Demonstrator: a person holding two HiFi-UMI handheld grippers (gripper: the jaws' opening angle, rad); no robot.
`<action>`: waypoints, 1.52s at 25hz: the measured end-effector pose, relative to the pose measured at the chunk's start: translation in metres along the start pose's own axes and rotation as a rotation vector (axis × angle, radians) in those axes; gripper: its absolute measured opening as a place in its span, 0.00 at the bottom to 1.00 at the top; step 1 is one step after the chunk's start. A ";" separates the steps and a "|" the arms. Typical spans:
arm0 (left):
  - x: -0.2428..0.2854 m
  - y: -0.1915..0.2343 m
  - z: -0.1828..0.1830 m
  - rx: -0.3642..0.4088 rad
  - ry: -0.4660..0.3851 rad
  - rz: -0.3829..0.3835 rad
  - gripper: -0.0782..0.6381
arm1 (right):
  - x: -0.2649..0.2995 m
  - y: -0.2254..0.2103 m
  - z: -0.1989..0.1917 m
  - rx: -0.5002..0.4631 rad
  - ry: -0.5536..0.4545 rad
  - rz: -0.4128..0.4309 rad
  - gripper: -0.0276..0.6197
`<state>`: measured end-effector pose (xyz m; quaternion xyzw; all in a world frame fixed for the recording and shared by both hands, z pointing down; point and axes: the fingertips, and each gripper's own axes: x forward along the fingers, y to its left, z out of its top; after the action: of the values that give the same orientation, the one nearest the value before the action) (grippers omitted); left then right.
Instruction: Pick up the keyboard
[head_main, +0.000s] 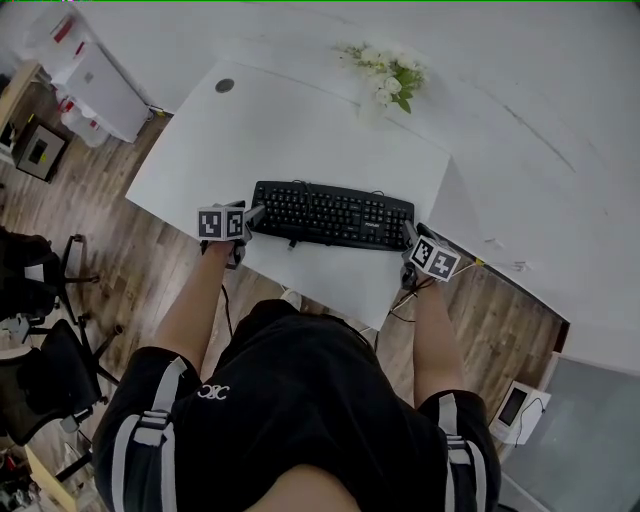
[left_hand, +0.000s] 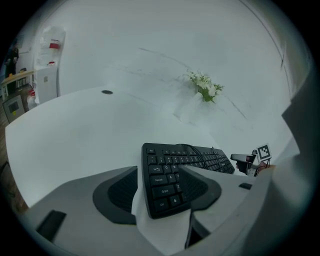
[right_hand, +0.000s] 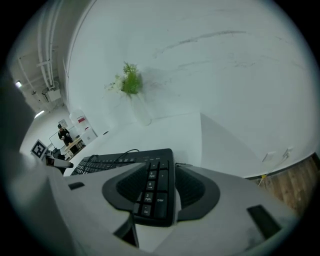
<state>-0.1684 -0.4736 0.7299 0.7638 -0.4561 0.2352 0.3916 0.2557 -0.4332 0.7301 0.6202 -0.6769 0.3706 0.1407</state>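
A black keyboard (head_main: 332, 214) lies lengthwise near the front edge of the white table (head_main: 300, 130). My left gripper (head_main: 250, 218) is at its left end and my right gripper (head_main: 408, 240) at its right end. In the left gripper view the Esc-to-Ctrl end of the keyboard (left_hand: 165, 172) sits between the jaws of the left gripper (left_hand: 162, 182), pads pressed to it. The right gripper (right_hand: 160, 189) likewise clamps the numpad end of the keyboard (right_hand: 152, 187). I cannot tell whether the keyboard is off the table.
A vase of white flowers (head_main: 388, 78) stands at the table's back edge, and a round cable hole (head_main: 224, 86) is at back left. The keyboard's cable (head_main: 300, 186) loops behind it. Office chairs (head_main: 40, 330) stand on the wooden floor to the left.
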 end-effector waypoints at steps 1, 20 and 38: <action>0.004 -0.001 0.000 -0.002 0.006 -0.006 0.47 | 0.002 -0.003 -0.002 -0.003 0.012 -0.005 0.33; 0.038 0.000 -0.010 -0.039 0.103 -0.077 0.46 | 0.026 -0.007 -0.017 -0.011 0.123 0.053 0.34; 0.011 -0.002 0.006 -0.052 0.030 -0.070 0.45 | -0.006 0.018 -0.001 0.007 0.047 0.117 0.32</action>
<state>-0.1612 -0.4837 0.7335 0.7653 -0.4291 0.2208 0.4259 0.2398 -0.4290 0.7215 0.5710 -0.7072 0.3952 0.1324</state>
